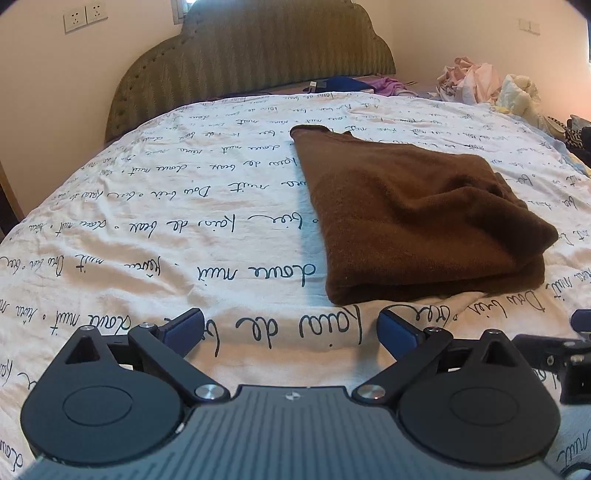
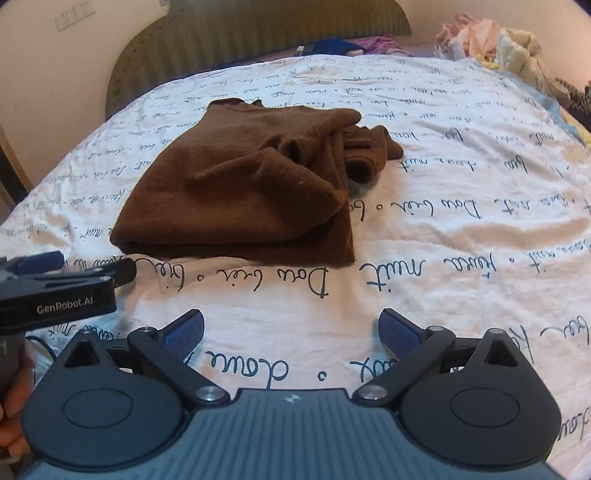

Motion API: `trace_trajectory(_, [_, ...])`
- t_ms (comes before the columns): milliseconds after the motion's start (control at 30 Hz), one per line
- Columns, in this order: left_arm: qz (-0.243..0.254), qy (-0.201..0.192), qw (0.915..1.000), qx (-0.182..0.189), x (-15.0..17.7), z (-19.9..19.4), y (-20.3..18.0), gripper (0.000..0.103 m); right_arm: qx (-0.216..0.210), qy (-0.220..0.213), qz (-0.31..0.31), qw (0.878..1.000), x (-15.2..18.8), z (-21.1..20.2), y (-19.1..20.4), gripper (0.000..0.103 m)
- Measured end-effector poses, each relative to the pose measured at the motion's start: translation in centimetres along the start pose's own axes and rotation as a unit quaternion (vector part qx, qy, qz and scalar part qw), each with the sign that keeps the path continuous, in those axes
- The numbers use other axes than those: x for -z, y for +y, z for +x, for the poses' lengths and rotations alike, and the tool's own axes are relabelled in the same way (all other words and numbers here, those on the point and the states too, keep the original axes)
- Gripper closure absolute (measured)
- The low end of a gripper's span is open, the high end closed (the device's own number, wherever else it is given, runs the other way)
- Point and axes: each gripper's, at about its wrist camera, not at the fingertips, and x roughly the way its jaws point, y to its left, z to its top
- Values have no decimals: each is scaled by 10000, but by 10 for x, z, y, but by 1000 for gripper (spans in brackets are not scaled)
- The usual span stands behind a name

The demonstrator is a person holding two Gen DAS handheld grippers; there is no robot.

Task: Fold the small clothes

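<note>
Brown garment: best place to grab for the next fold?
Judging by its pose, pinch the brown garment at its near folded edge, coming in low from the front. That edge is thick, straight and faces both open grippers; the far right end is bunched.

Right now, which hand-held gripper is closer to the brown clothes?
Left, slightly. The left hand-held gripper sits just short of the brown clothes, near their front edge; the right hand-held gripper hangs farther back.

A green padded headboard (image 1: 251, 55) with a scalloped top stood against a pale cream wall (image 1: 55, 92). Above and to its left sat white wall sockets (image 1: 85, 15). Before the headboard spread a white bedspread (image 1: 147, 221) printed with dark cursive script, under soft, warm light.
</note>
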Motion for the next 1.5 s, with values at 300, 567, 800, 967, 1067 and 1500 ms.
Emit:
trace_trajectory(300, [-266, 38, 9996, -43, 14, 5, 5, 0, 451, -456, -159, 9978, 7, 10, -7, 1])
trace_trajectory(567, [-334, 26, 9994, -71, 18, 6, 6, 0, 677, -628, -522, 9944, 12, 17, 1, 0])
trace_trajectory(800, [-339, -6, 9993, -156, 21, 5, 3, 0, 653, -685, -467, 9944, 15, 20, 0, 0])
trace_trajectory(967, [-255, -42, 9994, -247, 22, 5, 0, 0, 694, -734, -483, 9937, 17, 19, 1, 0])
trace_trajectory(1067, [-249, -67, 9993, -275, 23, 4, -1, 0, 706, -752, -480, 9935, 17, 19, 1, 0])
trace_trajectory(1500, [-296, -130, 9991, -285, 25, 3, -1, 0, 713, -805, -482, 9930, 19, 19, 1, 0])
